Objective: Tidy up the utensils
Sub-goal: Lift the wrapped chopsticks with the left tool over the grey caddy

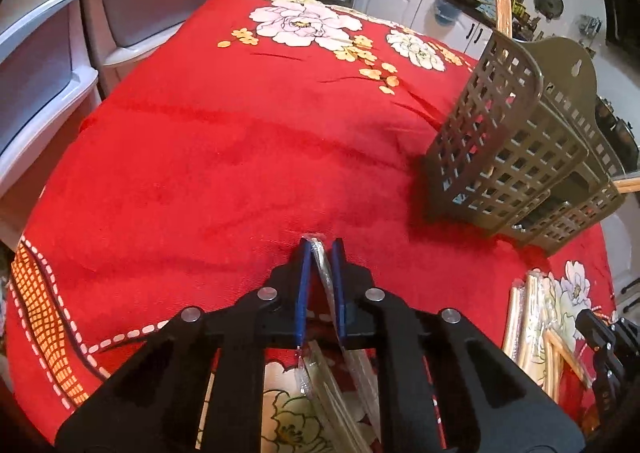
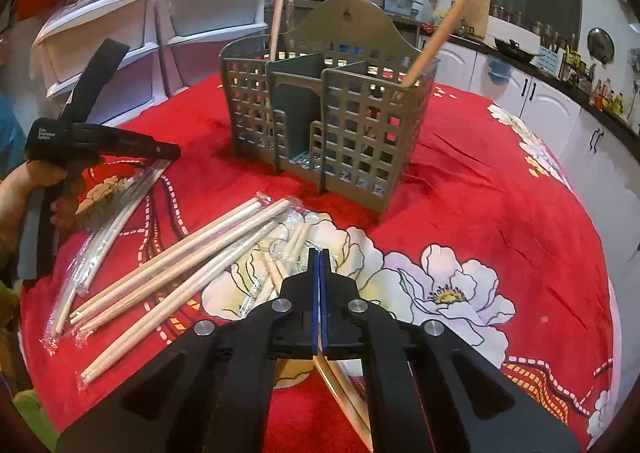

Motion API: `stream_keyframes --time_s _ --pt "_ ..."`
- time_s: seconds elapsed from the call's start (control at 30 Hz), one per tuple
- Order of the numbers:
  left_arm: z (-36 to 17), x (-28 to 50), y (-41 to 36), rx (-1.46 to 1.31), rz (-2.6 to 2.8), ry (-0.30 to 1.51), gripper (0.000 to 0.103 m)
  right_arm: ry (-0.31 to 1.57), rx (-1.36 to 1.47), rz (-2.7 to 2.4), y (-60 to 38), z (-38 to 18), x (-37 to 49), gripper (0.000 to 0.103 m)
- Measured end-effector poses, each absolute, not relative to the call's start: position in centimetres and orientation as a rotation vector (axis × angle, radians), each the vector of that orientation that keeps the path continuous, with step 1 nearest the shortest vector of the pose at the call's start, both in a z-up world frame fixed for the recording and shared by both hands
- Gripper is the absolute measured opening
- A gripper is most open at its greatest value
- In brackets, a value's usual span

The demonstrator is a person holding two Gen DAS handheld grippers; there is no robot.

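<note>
A grey-green lattice utensil caddy [image 2: 328, 121] stands on the red flowered tablecloth; it also shows in the left wrist view [image 1: 520, 149]. Two wrapped chopstick pairs [image 2: 432, 37] lean in its compartments. Several wrapped chopstick pairs [image 2: 180, 257] lie loose in front of it. My left gripper [image 1: 322, 249] is shut on a wrapped chopstick pair [image 1: 324, 333] that hangs below the jaws; it shows at the left in the right wrist view [image 2: 168, 153]. My right gripper [image 2: 320, 257] is shut on another wrapped chopstick pair [image 2: 344, 393], just above the loose pile.
White plastic drawer units [image 1: 60, 53] stand past the table's far left edge. Kitchen counters and cabinets [image 2: 540, 85] run behind on the right. More wrapped chopsticks [image 1: 536, 325] lie near the table's right front, seen in the left wrist view.
</note>
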State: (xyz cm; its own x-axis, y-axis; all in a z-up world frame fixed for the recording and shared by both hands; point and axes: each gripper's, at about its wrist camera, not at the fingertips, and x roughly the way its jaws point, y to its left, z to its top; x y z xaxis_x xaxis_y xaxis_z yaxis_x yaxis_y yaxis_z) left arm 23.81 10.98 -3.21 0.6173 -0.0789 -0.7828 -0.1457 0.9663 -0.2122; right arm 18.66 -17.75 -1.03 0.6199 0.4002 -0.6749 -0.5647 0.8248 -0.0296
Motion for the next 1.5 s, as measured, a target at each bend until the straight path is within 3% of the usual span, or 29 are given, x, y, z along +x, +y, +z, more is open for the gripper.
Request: stream_keyframes --time_s 0.2,0.33,0.37,0.7,0.83,1.03,1.5 --pt "-2.2 23.3 10.7 -0.294 0.005 0.874 0.004 0.758 -0.345 0.616 -16.5 -1.7 18.4 0.002" --pt "-0.6 22.5 10.3 -0.315 -0.027 0.828 0.003 0.781 -0.387 0.623 -16.0 -2.3 18.2 0.027" --pt "-0.2 22.4 10.1 -0.318 -0.033 0.819 0.003 0.782 -0.396 0.624 -15.9 -2.4 18.2 0.028" --pt "5.1 20.7 8.4 -0.325 -0.12 0.701 0.002 0.813 -0.426 0.655 -14.7 -2.9 19.4 0.028" --pt "6.9 20.1 7.8 -0.322 -0.14 0.66 0.002 0.819 -0.407 0.678 -14.6 -2.9 20.1 0.015" --pt "8.8 19.4 7.1 -0.322 -0.166 0.614 0.002 0.792 -0.37 0.679 -15.2 -2.0 19.6 0.006" --pt "12.7 18.5 6.1 -0.322 -0.208 0.527 0.002 0.578 -0.215 0.665 -18.9 5.6 18.0 0.005"
